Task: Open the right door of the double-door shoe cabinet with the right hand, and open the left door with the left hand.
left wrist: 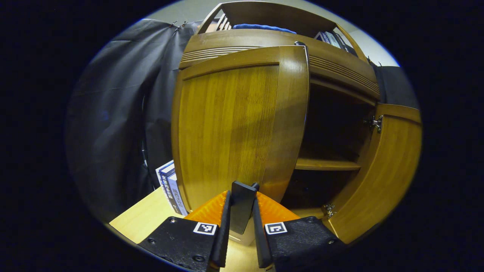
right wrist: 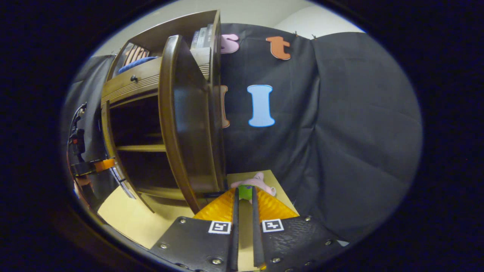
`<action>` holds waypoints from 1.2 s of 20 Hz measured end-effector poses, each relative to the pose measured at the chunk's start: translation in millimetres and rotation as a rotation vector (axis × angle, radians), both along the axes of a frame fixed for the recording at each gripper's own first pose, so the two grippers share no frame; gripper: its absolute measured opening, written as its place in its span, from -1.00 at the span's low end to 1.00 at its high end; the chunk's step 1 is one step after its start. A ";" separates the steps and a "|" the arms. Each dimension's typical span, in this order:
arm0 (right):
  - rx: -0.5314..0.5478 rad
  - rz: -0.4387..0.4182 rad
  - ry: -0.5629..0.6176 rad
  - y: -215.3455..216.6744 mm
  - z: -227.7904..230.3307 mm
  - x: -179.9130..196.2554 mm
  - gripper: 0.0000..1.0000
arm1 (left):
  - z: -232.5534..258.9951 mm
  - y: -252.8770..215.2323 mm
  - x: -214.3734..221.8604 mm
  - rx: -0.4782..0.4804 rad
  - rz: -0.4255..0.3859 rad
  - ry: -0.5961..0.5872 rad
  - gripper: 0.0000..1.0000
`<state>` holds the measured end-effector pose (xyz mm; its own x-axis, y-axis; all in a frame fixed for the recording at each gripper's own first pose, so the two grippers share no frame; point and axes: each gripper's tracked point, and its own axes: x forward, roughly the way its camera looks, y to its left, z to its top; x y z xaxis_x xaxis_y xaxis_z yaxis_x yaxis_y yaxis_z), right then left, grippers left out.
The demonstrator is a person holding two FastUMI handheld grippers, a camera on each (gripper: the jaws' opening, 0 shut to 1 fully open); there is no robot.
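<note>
The left door (left wrist: 238,128) is being held by its handle (left wrist: 242,206) in the left tool (left wrist: 242,226), part open. The right tool (right wrist: 244,211) is nearly closed, empty, beside the wide-open right door (right wrist: 185,121). The handle could slip out if pulled crookedly.

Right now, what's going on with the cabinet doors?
The left gripper is shut on the dark handle of the left door, which looks only slightly open. The right door already stands wide open, showing a shelf inside. The right gripper holds nothing, its fingers nearly closed beside that door's edge.
</note>
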<state>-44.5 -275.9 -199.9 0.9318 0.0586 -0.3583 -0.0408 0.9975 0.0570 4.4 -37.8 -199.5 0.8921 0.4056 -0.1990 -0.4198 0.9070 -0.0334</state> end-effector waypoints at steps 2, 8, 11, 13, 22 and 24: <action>0.010 0.016 -0.004 2.8 1.5 2.5 -0.68 | 1.4 1.8 -11.6 -0.005 0.028 -0.002 -0.37; 0.021 0.044 0.013 2.6 -0.7 4.2 -0.68 | 4.7 9.0 -43.5 -0.035 0.087 -0.024 -0.70; 0.026 0.056 0.013 2.8 -1.2 4.5 -0.68 | 4.5 15.4 -58.4 -0.014 0.117 -0.019 -0.81; 0.026 0.060 0.012 3.2 -1.5 5.2 -0.68 | 5.1 18.1 -66.5 -0.020 0.132 -0.025 -0.78; 0.031 0.059 0.026 2.0 -4.0 4.8 -0.68 | 7.6 47.7 -104.3 0.006 0.226 -0.021 -0.82; 0.035 0.058 0.030 2.5 -4.6 4.4 -0.68 | 8.1 55.9 -112.4 0.010 0.238 -0.018 -0.82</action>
